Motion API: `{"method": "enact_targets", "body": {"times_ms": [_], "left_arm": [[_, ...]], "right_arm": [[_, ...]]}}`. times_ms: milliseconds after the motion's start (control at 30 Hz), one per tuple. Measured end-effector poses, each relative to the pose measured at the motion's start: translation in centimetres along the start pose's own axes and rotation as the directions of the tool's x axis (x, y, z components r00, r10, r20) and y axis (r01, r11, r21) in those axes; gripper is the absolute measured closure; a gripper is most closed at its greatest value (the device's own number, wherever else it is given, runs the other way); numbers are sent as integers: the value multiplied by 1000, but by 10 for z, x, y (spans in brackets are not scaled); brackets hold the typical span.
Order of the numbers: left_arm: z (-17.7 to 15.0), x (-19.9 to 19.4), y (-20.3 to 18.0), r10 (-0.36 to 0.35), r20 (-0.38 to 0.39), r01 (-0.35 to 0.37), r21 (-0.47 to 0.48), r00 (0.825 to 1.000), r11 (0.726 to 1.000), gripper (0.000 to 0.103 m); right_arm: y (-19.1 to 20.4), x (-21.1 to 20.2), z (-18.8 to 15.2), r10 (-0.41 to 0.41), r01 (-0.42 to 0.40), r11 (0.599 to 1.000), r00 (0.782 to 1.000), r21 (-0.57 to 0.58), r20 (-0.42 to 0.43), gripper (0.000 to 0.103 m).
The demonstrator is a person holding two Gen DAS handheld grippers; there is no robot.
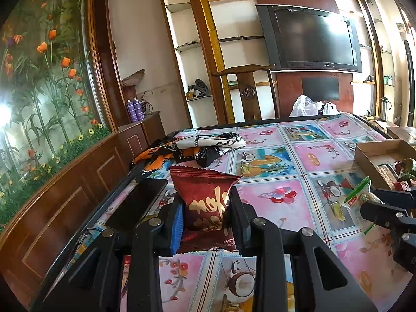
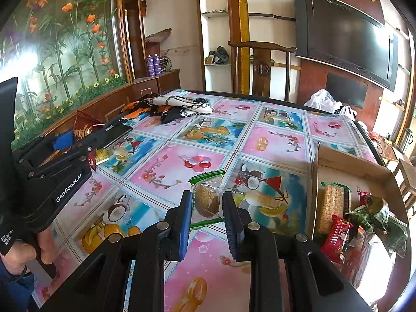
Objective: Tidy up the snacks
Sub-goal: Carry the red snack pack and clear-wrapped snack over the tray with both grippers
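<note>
My left gripper (image 1: 205, 208) is shut on a dark red snack packet (image 1: 205, 197) with gold lettering and holds it above the table's left side. It also shows at the left of the right wrist view (image 2: 78, 140). My right gripper (image 2: 206, 202) is shut on a clear snack packet with green ends (image 2: 208, 197) holding a brown cake, just above the tablecloth. That packet shows at the right of the left wrist view (image 1: 356, 200). A cardboard box (image 2: 322, 156) with several snacks stands to the right of it.
A black phone (image 1: 140, 202) lies near the table's left edge. A patterned scarf (image 2: 176, 106) lies at the far left of the table. A wooden chair (image 2: 260, 67) and plastic bags (image 2: 322, 101) are behind the table. The table (image 2: 166, 171) has a fruit-patterned cloth.
</note>
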State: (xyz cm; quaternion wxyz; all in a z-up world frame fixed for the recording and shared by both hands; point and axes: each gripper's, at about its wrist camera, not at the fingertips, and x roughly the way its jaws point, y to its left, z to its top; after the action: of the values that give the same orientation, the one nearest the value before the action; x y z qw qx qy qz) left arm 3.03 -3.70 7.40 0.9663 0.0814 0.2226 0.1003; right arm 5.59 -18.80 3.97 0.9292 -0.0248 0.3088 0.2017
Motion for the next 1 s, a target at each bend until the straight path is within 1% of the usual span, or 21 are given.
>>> {"method": "enact_targets", "body": {"times_ms": [133,200,267,367,400,467,600,733,800,833,867,900,967,1000], "left_arm": [[0,4,-3,-39,-23,39,-7,999,999,73],[0,5,-5,-82,-42,82,-13,996,997,73],[-1,6,-9,-123,-64,122,-26,990,992,73],[-3,9,-16,-165,-95,162,-39,982,986,73],[-3,10,-19,-186,-110,181,-49,976,982,73],[-3,10,-24,-219,-123,211,-73,968,975,73],[-1,7,-39,-264,-135,254,-88,955,963,73],[5,-3,-65,-315,-129,309,-66,940,949,73],[10,-8,-78,-363,-136,357,-71,922,931,73],[14,-11,-87,-402,-142,395,-77,904,915,73],[16,-13,-93,-423,-143,415,-80,895,906,73],[19,-17,-102,-454,-145,446,-82,879,891,73],[25,-23,-121,-525,-159,517,-94,836,851,73],[27,-26,-128,-549,-166,540,-99,819,836,73]], "right_arm": [[-1,0,1,-11,11,1000,1000,0,1,78],[-3,-1,2,-14,14,1000,1000,6,5,78],[-7,-3,4,-17,16,1000,1000,20,13,78],[-15,-8,7,-18,17,999,999,38,28,78],[-18,-11,8,-20,18,999,999,47,37,78],[-28,-15,10,-19,16,997,999,74,48,78],[-55,-25,13,-33,22,988,997,152,70,78],[-92,-37,13,-53,29,967,995,255,86,78],[-112,-41,11,-70,41,953,994,301,86,78],[-123,-44,9,-86,53,942,992,331,88,78],[-135,-48,7,-96,57,929,991,364,90,78],[-148,-51,5,-96,52,916,991,398,93,78],[-170,-58,0,-109,51,889,989,454,101,78],[-180,-62,-3,-122,59,876,988,479,100,78]]}}
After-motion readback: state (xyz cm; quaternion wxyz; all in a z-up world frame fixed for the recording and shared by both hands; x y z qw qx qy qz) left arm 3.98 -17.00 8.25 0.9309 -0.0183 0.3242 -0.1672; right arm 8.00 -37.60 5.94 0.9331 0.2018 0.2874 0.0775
